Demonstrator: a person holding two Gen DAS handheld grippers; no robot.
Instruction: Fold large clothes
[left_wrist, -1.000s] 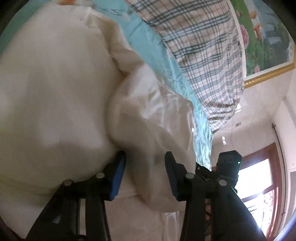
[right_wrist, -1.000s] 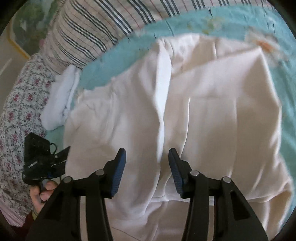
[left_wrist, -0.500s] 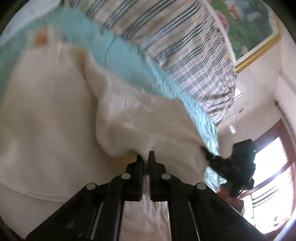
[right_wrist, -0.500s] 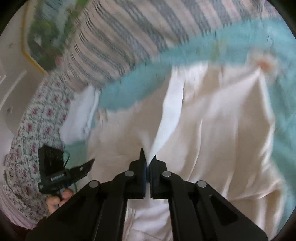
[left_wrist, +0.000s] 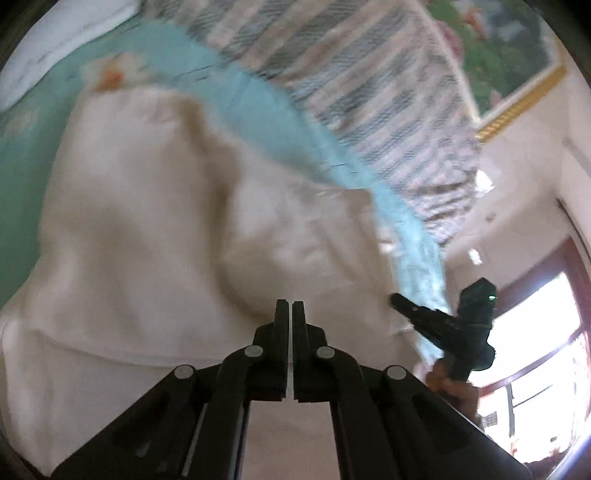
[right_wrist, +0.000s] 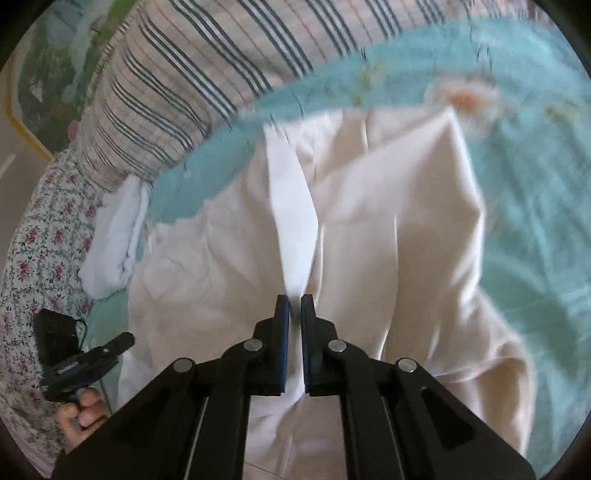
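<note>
Right wrist view: cream garment on teal bedsheet, light, limp, slip-prone; my right claw pinches its raised fold, left claw pressed together on its near edge.

My left view is smeared by motion blur — the cream garment loses its folds, its lower edge hidden behind my left gripper.

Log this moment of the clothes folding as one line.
left hand-held gripper: shut on cream garment | right hand-held gripper: pinching garment fold | garment on teal bedsheet
</note>
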